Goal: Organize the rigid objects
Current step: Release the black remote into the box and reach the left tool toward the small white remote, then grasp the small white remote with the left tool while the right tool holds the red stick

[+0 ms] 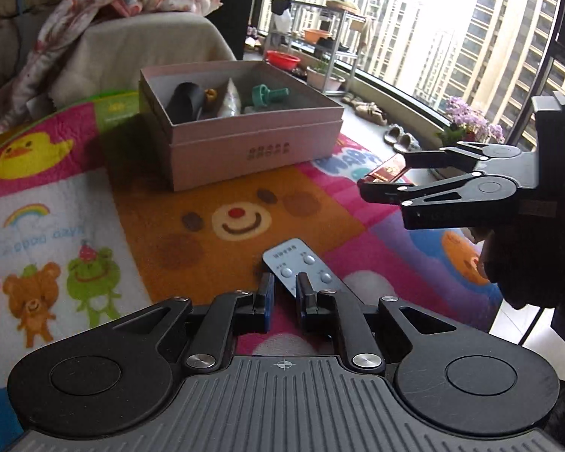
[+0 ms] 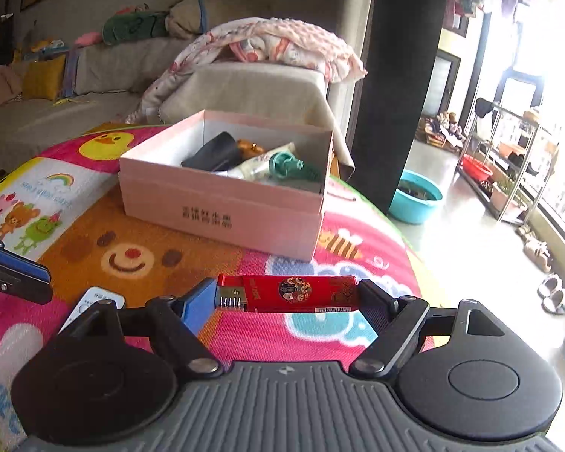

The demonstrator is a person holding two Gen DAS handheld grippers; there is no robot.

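Red lighter [image 2: 288,293] with round emblem, silver-ribbed end.

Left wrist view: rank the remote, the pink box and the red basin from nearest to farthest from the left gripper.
1. Remote: on the mat at the left gripper, its near end between the shut fingertips.
2. Pink box: farther up the mat, left of centre.
3. Red basin: on the floor beyond the box, by the window rack.
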